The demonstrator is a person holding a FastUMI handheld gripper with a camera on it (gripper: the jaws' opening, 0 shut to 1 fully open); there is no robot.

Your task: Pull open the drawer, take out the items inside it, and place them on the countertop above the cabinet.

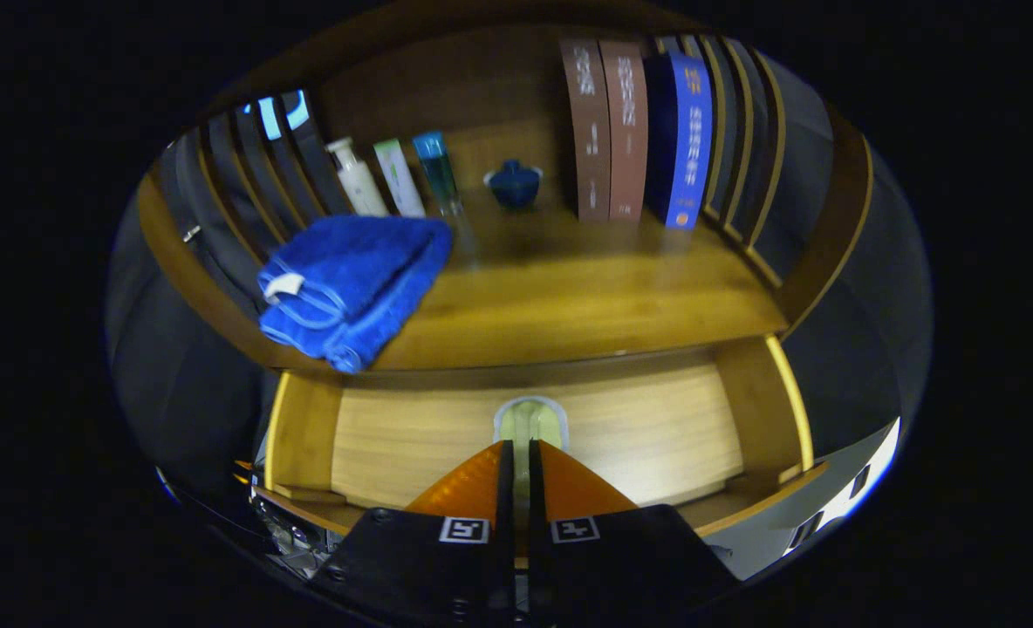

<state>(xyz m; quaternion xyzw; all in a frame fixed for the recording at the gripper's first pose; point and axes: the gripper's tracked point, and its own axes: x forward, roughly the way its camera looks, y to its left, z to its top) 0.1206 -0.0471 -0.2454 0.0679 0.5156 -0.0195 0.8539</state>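
Wooden table (569, 296) over a pulled-out drawer (307, 432), seen from above the drawer.

From left to right on the table: a folded blue towel (351, 283) overhangs the front edge above the drawer's left corner; behind it stand a white pump bottle (358, 179), a pale tube (399, 177) and a teal bottle (437, 170); a small dark-blue lidded pot (514, 183) sits alone at the middle back; two brown books (608, 126) and a blue book (684, 139) stand upright against the right side. Below, inside the drawer, a small pale-green packet (530, 420) lies on the light floor just ahead of the tool (521, 449), whose fingers stand nearly together with only a narrow slit between them; whether they touch the packet is hard to tell.
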